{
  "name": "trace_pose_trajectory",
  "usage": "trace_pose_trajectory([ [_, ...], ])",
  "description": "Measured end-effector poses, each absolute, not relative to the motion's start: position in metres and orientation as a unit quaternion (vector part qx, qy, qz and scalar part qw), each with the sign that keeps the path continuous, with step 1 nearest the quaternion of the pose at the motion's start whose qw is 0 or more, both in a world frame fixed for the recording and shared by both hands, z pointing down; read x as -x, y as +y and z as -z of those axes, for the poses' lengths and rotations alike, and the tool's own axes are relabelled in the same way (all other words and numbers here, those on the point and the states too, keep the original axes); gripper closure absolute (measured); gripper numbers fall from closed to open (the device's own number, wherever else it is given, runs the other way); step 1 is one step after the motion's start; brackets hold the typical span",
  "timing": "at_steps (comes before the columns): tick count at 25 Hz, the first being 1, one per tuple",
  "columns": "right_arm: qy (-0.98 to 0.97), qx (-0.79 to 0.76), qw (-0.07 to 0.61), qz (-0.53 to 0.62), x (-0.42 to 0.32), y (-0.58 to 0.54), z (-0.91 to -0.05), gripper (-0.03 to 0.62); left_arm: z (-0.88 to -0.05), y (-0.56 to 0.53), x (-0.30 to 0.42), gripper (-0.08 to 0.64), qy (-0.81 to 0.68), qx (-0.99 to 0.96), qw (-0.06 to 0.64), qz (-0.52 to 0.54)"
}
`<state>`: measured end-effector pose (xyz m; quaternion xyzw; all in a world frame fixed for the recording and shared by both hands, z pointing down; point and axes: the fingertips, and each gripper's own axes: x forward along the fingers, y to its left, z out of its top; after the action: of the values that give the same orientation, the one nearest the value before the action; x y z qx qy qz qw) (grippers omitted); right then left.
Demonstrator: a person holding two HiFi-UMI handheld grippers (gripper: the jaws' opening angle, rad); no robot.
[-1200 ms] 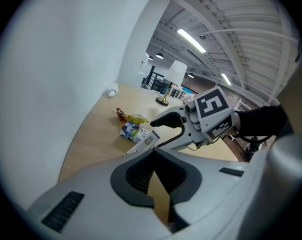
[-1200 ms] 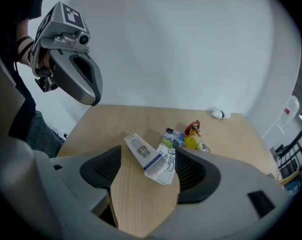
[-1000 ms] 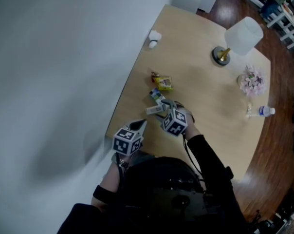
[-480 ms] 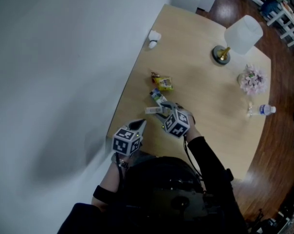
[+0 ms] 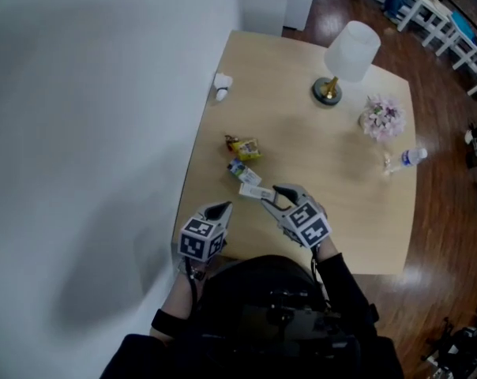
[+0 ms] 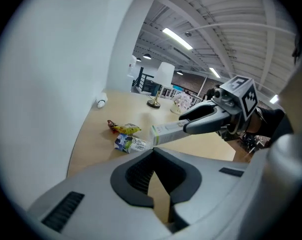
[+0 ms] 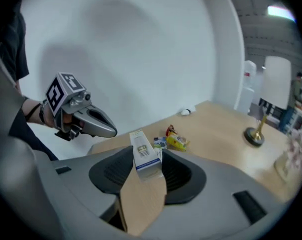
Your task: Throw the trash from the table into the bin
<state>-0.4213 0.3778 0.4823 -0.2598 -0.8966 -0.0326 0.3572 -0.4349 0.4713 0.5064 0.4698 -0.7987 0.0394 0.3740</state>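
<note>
White box (image 7: pixel 142 151) is clamped end-on in the jaws of the right gripper (image 5: pixel 268 197), which have just been closing. It is held clear of the desk (image 5: pixel 333 180), nearer the person than the yellow wrapper (image 5: pixel 248 148). A second ago it lay flat near that wrapper, beside the small carton (image 5: pixel 238 169). The jaws of the left gripper (image 5: pixel 222 208) are held together, empty, well apart from the wrapper.
</note>
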Motion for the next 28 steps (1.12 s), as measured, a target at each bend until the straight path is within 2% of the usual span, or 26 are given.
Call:
trace_pose_trajectory([
  [7,-0.908,0.167,0.378,-0.068,0.37,0.359,-0.5,0.4,-0.511,0.456,0.416,0.555,-0.769,-0.516,0.37,-0.068],
  [20,-0.927,0.071,0.356,-0.092,0.319,0.332,-0.493,0.4,-0.51,0.419,0.377,0.555,-0.722,-0.591,0.344,-0.107],
  [28,-0.937,0.033,0.332,-0.105,0.253,0.256,-0.49,0.4,-0.508,0.331,0.314,0.555,-0.688,-0.632,0.328,-0.141],
])
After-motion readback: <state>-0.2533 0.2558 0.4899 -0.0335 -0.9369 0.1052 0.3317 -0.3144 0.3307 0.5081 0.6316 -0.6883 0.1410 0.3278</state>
